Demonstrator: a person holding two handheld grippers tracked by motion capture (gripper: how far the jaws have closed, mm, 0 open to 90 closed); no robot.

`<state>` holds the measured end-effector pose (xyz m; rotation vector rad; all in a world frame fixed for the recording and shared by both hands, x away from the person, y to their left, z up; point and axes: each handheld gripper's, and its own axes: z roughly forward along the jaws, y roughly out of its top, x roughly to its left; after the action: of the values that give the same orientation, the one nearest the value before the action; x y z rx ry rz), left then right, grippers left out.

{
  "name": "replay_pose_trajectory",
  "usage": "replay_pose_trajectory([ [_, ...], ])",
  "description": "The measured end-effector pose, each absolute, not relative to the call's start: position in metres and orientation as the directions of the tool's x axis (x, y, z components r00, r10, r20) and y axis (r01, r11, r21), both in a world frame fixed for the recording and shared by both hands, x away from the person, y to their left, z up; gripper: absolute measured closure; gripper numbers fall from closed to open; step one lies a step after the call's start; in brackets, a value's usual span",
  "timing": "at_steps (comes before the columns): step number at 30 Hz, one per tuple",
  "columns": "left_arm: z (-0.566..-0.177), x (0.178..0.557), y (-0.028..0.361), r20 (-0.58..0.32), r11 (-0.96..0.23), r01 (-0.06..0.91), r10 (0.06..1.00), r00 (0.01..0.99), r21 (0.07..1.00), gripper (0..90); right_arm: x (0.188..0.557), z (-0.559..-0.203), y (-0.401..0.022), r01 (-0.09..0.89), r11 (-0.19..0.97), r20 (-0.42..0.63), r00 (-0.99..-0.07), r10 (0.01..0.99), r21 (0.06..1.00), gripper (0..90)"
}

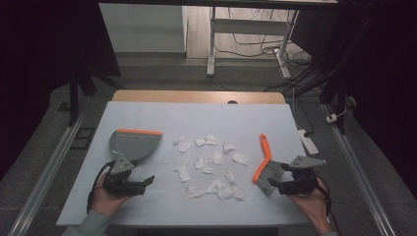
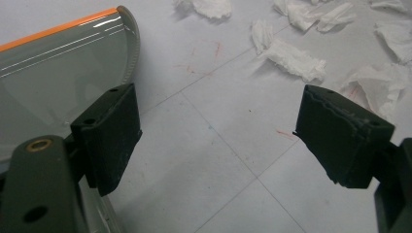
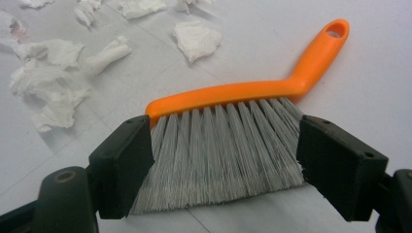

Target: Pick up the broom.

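White table, high view. One grey dustpan with orange edge at 9 o'clock; one orange-handled brush with grey bristles at 3 o'clock. Between them, about fourteen torn tissue scraps scattered at centre, exact count unclear. Left gripper just beside the dustpan at its 6 o'clock, jaws spread wide, nothing between. Right gripper jaws apart, flanking the brush bristles, not clamped. One power strip off the table's edge at 3 o'clock.
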<state>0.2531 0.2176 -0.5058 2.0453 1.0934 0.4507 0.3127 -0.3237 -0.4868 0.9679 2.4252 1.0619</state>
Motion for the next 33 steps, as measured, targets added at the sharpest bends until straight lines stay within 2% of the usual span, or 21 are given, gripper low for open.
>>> replay_pose_trajectory([
  [24,-0.506,0.253,0.216,-0.033,-0.343,0.543,0.824,0.566,0.766,17.4,0.310,-0.487,-0.314,0.451,0.508,-0.020,-0.733,0.680,0.733,22.7],
  [30,-0.504,0.251,0.218,-0.003,-0.362,0.521,0.819,0.574,0.773,17.4,0.313,-0.476,-0.307,0.484,0.506,-0.015,-0.712,0.702,0.715,23.8],
  [33,-0.503,0.253,0.218,-0.019,-0.355,0.520,0.813,0.583,0.777,17.6,0.321,-0.467,-0.304,0.510,0.498,-0.015,-0.688,0.725,0.701,23.9],
])
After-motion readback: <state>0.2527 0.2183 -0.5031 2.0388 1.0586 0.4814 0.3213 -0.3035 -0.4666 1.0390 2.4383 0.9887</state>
